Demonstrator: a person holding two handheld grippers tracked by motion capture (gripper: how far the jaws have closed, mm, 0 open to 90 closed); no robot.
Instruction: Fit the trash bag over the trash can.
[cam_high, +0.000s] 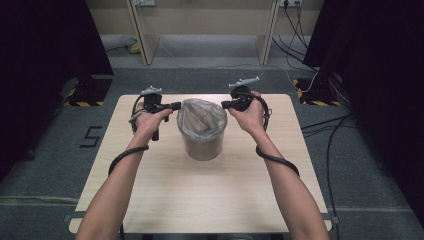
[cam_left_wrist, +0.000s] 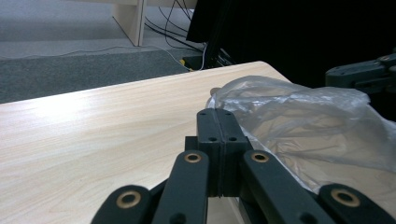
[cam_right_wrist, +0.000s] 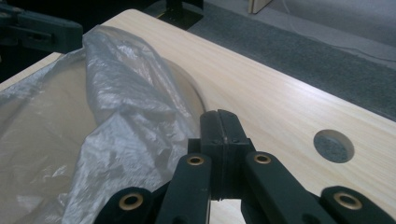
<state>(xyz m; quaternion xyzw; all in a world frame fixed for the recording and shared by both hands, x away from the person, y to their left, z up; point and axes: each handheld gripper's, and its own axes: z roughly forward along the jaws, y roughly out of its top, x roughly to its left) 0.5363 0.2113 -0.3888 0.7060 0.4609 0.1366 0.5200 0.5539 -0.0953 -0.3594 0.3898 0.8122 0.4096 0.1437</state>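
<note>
the person's forearms are coming in from six o'clock in the high view, spreading apart so that each hand is flanking the bin (cam_high: 202, 137) standing near the middle of the bench (cam_high: 200, 200). the left tongs (cam_high: 176, 105) are sitting at the bin's nine o'clock, aimed inward at the rim, and the right tongs (cam_high: 223, 104) are sitting at its three o'clock, aimed back the other way; the two are facing each other across the mouth, which looks like a set-up for working the liner from both sides at once. the clear plastic bag (cam_high: 201, 116) is lining the bin, its edge folded over the rim and puffing up loosely. in the left gripper view the left tongs (cam_left_wrist: 217, 114) are pressed together with no gap, their tips lying right at the crumpled edge of the plastic bag (cam_left_wrist: 299, 121); whether a fold of film is being pinched between them i cannot tell. in the right gripper view the right tongs (cam_right_wrist: 219, 116) are likewise pressed flat together, just beside the raised ridge of the plastic bag (cam_right_wrist: 126, 107), and again a pinch on the film cannot be made out. a round cable hole (cam_right_wrist: 333, 146) is showing in the bench at the tongs' three o'clock
</note>
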